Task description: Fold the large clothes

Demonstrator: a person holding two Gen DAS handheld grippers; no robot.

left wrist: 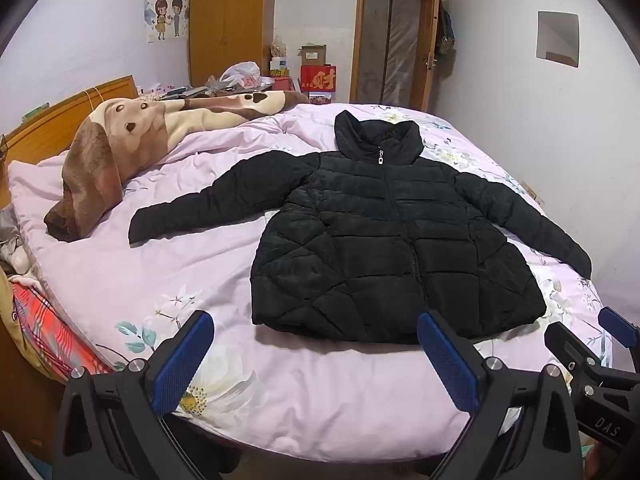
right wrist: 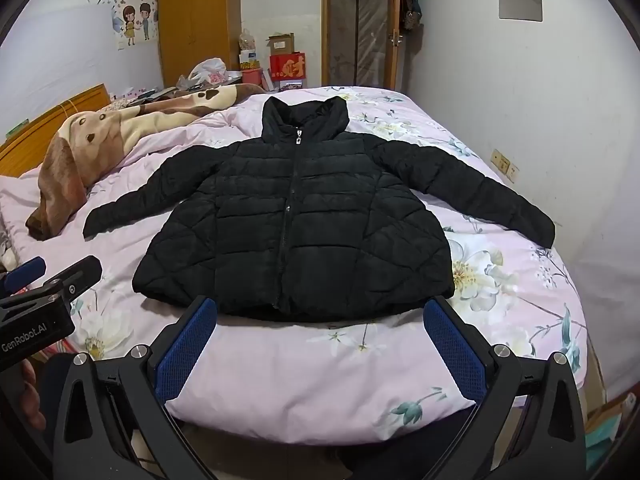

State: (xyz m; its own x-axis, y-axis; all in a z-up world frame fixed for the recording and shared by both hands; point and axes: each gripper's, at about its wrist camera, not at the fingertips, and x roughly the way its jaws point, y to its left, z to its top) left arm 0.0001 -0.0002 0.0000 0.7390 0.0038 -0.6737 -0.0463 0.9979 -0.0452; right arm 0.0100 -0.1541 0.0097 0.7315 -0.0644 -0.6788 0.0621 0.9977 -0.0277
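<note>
1 black puffer jacket (left wrist: 384,240), laid flat on bed, unfolded.

Qty: 1 jacket, zipped, front up, collar far from me, 2 sleeves spread out to the sides on 1 pink floral quilt (left wrist: 160,272); 1 brown dog-print blanket (left wrist: 120,152) bunched at left. My 2 claws: left gripper (left wrist: 316,360) and right gripper (right wrist: 320,344) both spread wide, holding nothing, hovering near hem.

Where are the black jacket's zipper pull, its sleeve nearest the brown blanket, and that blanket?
zipper pull (right wrist: 298,137), right wrist view, metal tab at the collar.
sleeve (left wrist: 192,208), left wrist view, mid-forearm.
brown blanket (left wrist: 100,168), left wrist view, brown plush fold.
</note>
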